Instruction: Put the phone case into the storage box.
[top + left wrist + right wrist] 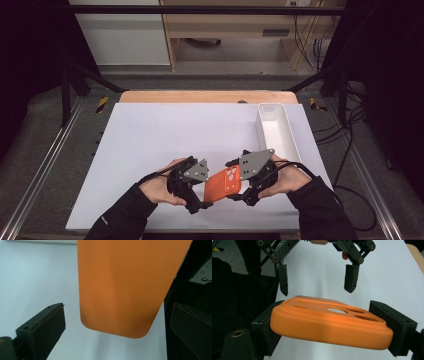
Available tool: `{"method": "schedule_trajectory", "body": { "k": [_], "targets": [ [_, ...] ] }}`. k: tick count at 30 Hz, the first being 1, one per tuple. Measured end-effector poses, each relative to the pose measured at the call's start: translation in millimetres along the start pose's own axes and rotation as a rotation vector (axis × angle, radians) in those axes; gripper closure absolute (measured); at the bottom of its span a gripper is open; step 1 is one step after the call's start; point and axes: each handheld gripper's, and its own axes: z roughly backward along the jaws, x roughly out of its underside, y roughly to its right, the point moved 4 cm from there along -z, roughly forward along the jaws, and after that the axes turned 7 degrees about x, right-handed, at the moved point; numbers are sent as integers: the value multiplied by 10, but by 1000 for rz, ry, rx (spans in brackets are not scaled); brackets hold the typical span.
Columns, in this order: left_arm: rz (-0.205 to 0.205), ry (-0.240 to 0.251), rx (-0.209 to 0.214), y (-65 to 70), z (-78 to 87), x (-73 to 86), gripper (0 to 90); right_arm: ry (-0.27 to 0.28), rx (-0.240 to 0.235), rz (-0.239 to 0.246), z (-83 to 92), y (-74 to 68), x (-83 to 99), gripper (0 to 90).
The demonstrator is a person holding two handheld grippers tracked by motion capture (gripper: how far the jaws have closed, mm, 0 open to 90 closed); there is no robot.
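Right tongs [329, 322] were clenched on the camera end of an orange phone case [223, 183], one pad at each long side, holding it above the white desk [165, 135] near its front edge. Left tongs [199, 199] stood released, jaws spread on either side of the case's plain rounded end [125, 287] without touching it. Both hands [160, 187] gripped their tools close together. Beyond them, a narrow white tray [276, 131] lay along the desk's right side
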Motion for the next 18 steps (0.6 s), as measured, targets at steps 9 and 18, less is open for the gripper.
{"method": "schedule_trajectory", "body": {
  "k": [9,18],
  "targets": [
    [6,-57,13,-12,-25,-20,0,-51,-21,11,-22,13,-77,167],
    [4,-98,18,-24,-78,-29,0,-93,-34,27,-74,34,-153,167]
  ]
}}
